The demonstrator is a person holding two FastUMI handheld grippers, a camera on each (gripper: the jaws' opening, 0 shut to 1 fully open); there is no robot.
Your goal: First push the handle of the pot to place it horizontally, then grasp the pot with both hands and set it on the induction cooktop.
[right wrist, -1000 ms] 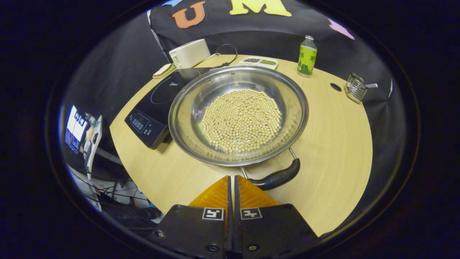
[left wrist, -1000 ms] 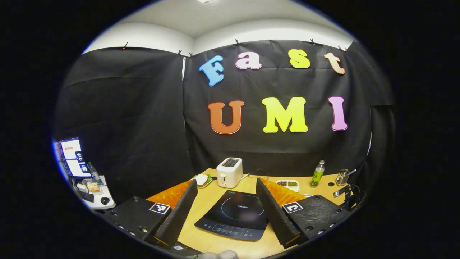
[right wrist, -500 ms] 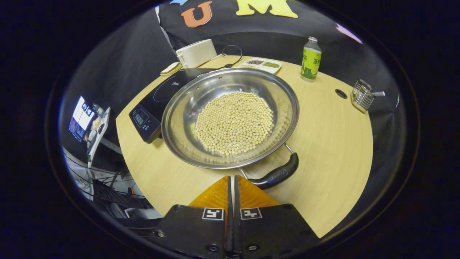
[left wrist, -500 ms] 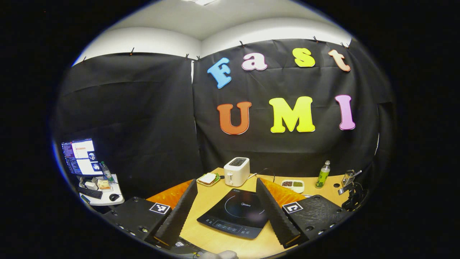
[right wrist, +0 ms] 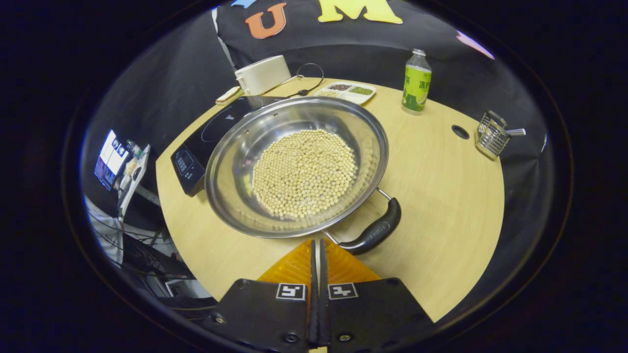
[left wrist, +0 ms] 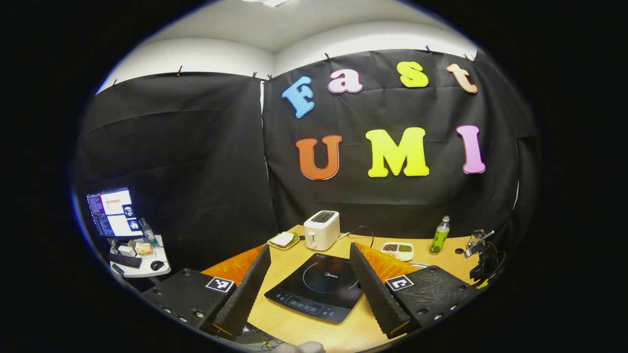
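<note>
The pot (right wrist: 297, 166) of pale beans sits on the table (right wrist: 441, 196) before our right gripper (right wrist: 317, 245), whose fingers are pressed together just short of its black handle (right wrist: 373, 233). Our left gripper (left wrist: 309, 274), spread wide, hovers above the induction cooktop (left wrist: 319, 287).

Your pot (right wrist: 294, 166) sits against the cooktop's (right wrist: 206, 142) right edge, overlapping it. Handle (right wrist: 374, 234) lies just ahead of your right gripper (right wrist: 318, 245), fingers together. Bare table (right wrist: 441, 196) right of the pot gives open room. Toaster (right wrist: 262, 73), tray (right wrist: 349, 91) and bottle (right wrist: 416, 81) line the far edge.
</note>
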